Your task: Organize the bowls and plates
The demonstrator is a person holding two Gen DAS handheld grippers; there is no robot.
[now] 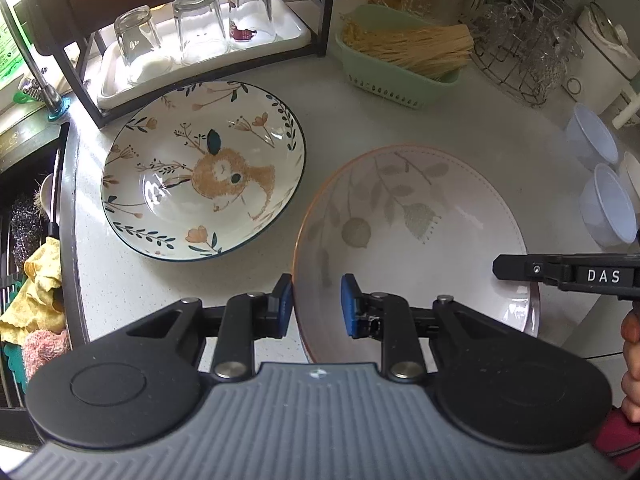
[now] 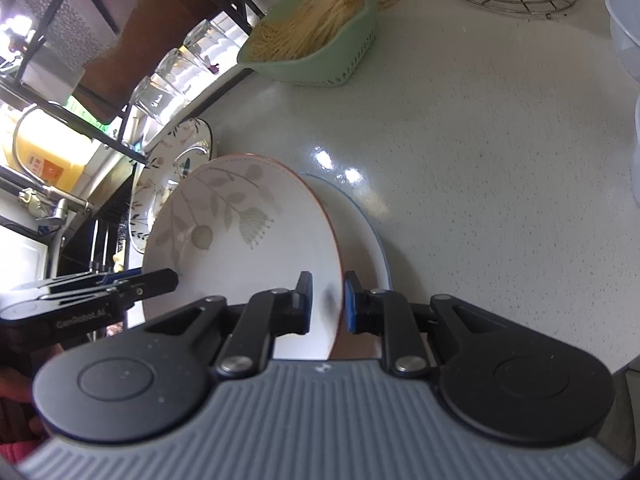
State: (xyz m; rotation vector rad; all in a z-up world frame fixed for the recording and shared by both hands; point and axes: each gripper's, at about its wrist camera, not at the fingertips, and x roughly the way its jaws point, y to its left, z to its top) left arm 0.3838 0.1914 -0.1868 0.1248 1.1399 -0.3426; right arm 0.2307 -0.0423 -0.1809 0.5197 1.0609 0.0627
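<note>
A white leaf-pattern plate with an orange rim [image 1: 416, 240] is held by both grippers. My left gripper [image 1: 316, 304] straddles its near-left rim, fingers closed on it. My right gripper [image 2: 328, 302] grips the opposite rim of the same plate [image 2: 240, 240]; it shows in the left wrist view as a black finger [image 1: 516, 268] over the plate's right side. Under it lies a blue-rimmed white plate [image 2: 372, 248]. A rabbit-and-flower plate [image 1: 204, 168] lies flat on the counter to the left, also in the right wrist view [image 2: 176, 160].
A black rack with a white tray [image 1: 200, 60] of upturned glasses stands behind. A green basket of noodles [image 1: 404, 60], a wire glass rack [image 1: 520, 52] and small clear bowls [image 1: 600, 184] sit to the right. The sink [image 1: 28, 240] with cloths is at left.
</note>
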